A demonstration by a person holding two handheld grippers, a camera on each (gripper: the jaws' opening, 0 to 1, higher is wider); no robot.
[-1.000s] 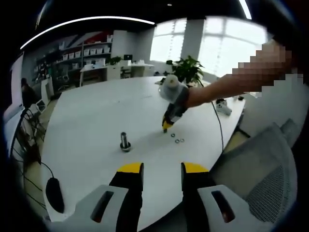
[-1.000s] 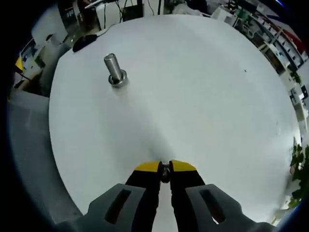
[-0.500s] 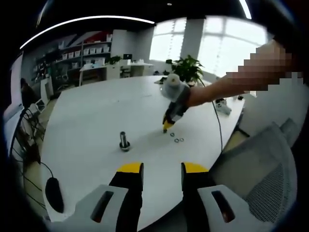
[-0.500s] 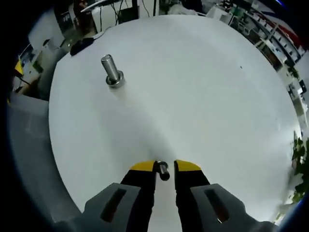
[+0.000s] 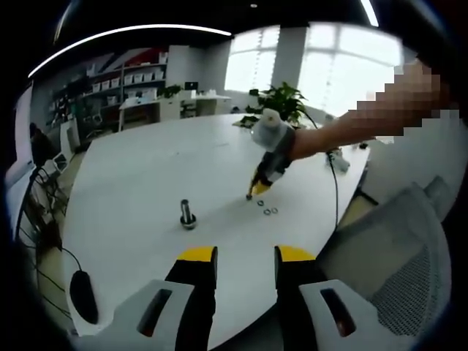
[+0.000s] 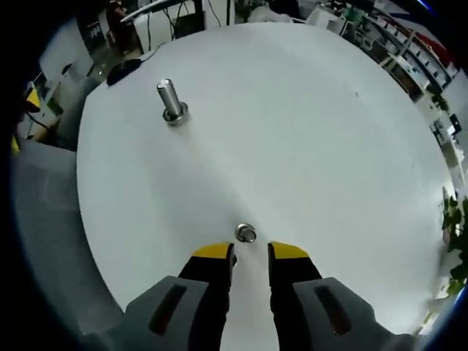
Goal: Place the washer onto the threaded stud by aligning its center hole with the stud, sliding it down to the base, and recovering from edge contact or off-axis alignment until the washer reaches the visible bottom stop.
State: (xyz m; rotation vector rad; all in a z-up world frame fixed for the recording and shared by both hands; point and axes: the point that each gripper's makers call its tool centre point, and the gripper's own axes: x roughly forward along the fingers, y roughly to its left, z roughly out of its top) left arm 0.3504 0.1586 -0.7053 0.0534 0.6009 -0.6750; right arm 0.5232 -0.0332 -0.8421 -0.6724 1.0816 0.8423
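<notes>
The metal threaded stud point(image 6: 172, 102) stands upright on the white round table point(image 6: 307, 131), far ahead and to the left of my right gripper point(image 6: 250, 252). That gripper is open, and a washer point(image 6: 246, 233) lies on the table just past its yellow tips, free of both jaws. In the left gripper view the stud point(image 5: 188, 214) stands mid-table. The right gripper point(image 5: 256, 191) comes down from the right, tips just above the table. My left gripper point(image 5: 246, 256) hovers open and holds nothing near the table's edge.
Two spare washers point(image 5: 270, 212) lie right of the right gripper's tips. A dark computer mouse point(image 5: 82, 295) sits at the table's left edge, with cables beside it. A grey mesh chair point(image 5: 409, 270) stands to the right, and a plant point(image 5: 283, 102) beyond the table.
My right gripper, shut on the washer a second ago, has opened and drawn back. The washer now lies on the table ahead of its tips. The left gripper stayed put.
</notes>
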